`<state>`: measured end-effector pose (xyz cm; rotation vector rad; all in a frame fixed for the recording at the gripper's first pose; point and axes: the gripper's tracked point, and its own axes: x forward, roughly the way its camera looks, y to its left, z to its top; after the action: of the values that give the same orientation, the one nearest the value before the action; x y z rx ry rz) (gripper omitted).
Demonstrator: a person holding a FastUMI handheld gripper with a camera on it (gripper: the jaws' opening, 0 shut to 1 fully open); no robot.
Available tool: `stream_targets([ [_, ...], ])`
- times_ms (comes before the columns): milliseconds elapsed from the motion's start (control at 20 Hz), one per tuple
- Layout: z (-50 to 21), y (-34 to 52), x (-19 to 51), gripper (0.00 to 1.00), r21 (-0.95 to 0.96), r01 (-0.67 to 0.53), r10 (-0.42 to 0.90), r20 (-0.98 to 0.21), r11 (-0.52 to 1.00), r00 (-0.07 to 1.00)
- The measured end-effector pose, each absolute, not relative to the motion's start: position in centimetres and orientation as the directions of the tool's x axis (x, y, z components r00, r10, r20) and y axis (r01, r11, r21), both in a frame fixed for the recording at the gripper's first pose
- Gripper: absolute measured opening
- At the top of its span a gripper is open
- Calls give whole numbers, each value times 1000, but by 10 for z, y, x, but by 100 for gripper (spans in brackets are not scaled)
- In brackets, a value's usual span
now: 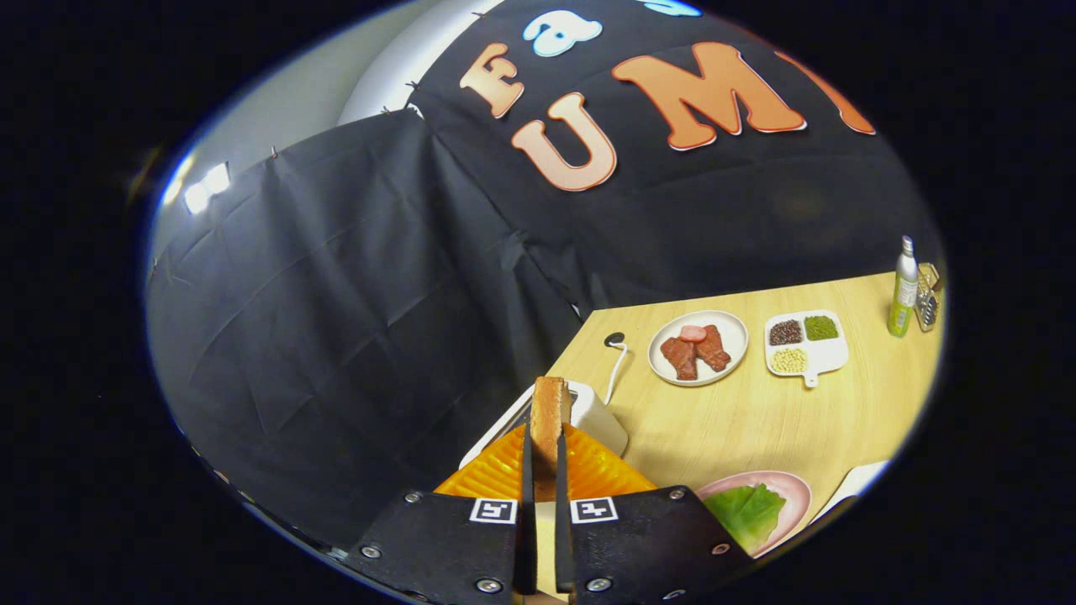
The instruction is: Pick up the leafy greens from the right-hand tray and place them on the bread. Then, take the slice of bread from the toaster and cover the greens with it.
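Gripper: one gripper [546, 458], both fingers pressed on a slice of bread [551, 412], pinching it edge-on between them.
Bread slice: one in sight, upright, top edge sticking out beyond the fingertips, right over the toaster [588, 416]; can't tell if its lower end sits in the slot or is clear of it.
Toaster: one, white, just ahead of the fingers, near the table's left corner.
Cable: one white cable [616, 370] running from the toaster up to a dark plug spot [614, 339] on the table.
Table: one light wood table [756, 412], black cloth wall behind and to the left.
Pink plate: one [794, 491], right of the fingers, holds the leafy greens [748, 512]; whether bread lies under the leaf is hidden.
White round plate: one [698, 347], beyond the toaster, holds about three reddish meat pieces [696, 351].
Divided tray: one white tray [807, 344], right of the meat plate, three compartments: dark grains, green stuff, pale beans.
Bottle: one [904, 287], far right corner, upright, green at the base.
Grater-like metal thing: one [927, 298], just beside the bottle, too small to tell.
White edge: one white tray corner [857, 483] right of the pink plate, contents cut off.
In the way: the fingers and bread hide the toaster's slot.
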<state>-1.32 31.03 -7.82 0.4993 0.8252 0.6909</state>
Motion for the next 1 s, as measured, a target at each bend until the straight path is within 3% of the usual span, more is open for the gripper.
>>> stream_targets([
  [1000, -188, 204, -51, 9, 699, -71, 633, -594, 712, 497],
])
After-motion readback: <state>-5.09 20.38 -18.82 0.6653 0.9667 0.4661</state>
